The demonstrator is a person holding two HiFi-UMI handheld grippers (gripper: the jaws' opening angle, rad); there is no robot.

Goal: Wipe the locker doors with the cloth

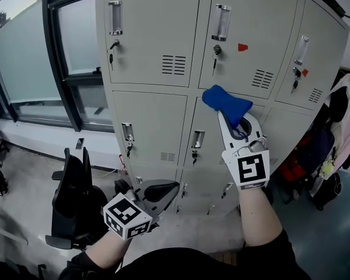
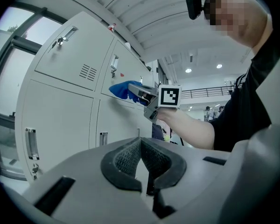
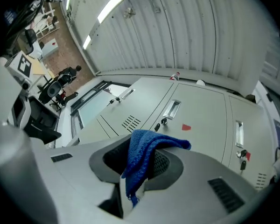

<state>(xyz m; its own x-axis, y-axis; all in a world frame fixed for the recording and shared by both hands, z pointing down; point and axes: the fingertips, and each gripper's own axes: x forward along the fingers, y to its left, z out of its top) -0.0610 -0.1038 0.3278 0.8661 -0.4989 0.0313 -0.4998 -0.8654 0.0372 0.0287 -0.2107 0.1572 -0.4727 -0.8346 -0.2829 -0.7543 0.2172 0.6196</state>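
Right gripper [image 1: 238, 128]: jaws clamped on the cloth [image 1: 224, 102], which bunches out past the tips.
Cloth: up at the top edge of a middle-row door [image 1: 205, 147]; contact unclear.
Left gripper [image 1: 161, 191]: jaws together, empty, held low.
Wiping: I should press the bunch flat, stroke evenly, and steer round handles and hanging keys [image 1: 111, 56].
Lockers [image 1: 151, 28]: every door shut, contents hidden.

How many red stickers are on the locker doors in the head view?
2. One small red sticker is on the upper middle grey metal locker door; the other is on the upper right door. The blue cloth may hide more.
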